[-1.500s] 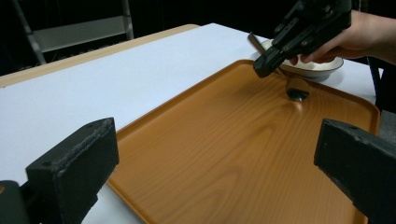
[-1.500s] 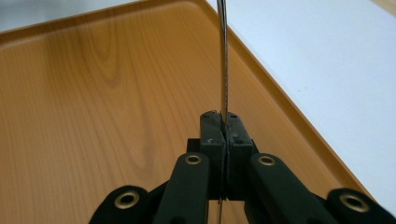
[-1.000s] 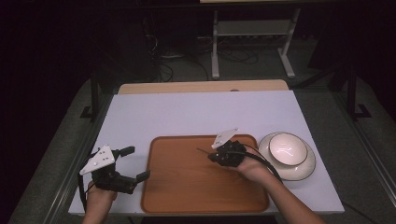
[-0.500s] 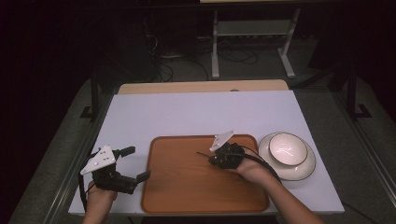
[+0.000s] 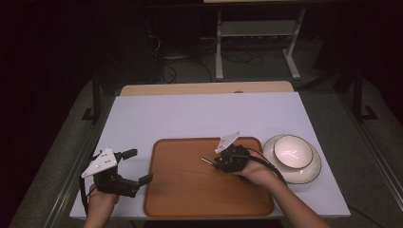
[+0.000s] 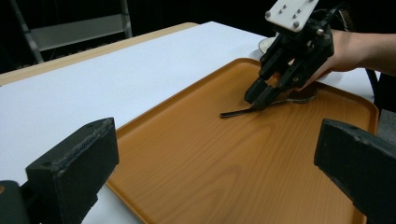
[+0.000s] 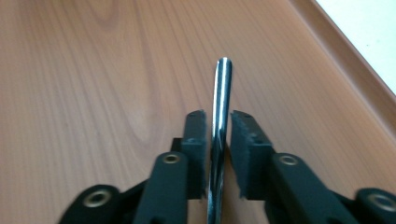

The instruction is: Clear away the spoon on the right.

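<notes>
Claws: two, one in each of the person's hands.
Right claw [image 5: 209,161]: low over the tray, its jaws a little apart and just been opening; one metal utensil handle [image 7: 220,107] lies in the gap, the left pad close against it, a sliver of space at the right pad.
Utensil: one, dark and slim, lying on the tray [image 5: 190,190]; its handle end [image 6: 233,113] sticks out past the right claw [image 6: 259,95] toward the tray's middle. Its other end is hidden under the hand, so spoon or fork cannot be told.
Left claw [image 5: 138,166]: jaws wide apart, nothing between them, held over the white table [image 5: 190,114] just left of the tray.
Tray: one, brown wood-grain, at the near middle of the table.
Crockery: one white bowl [image 5: 292,151] on one dark-rimmed plate [image 5: 311,175], just right of the tray.
</notes>
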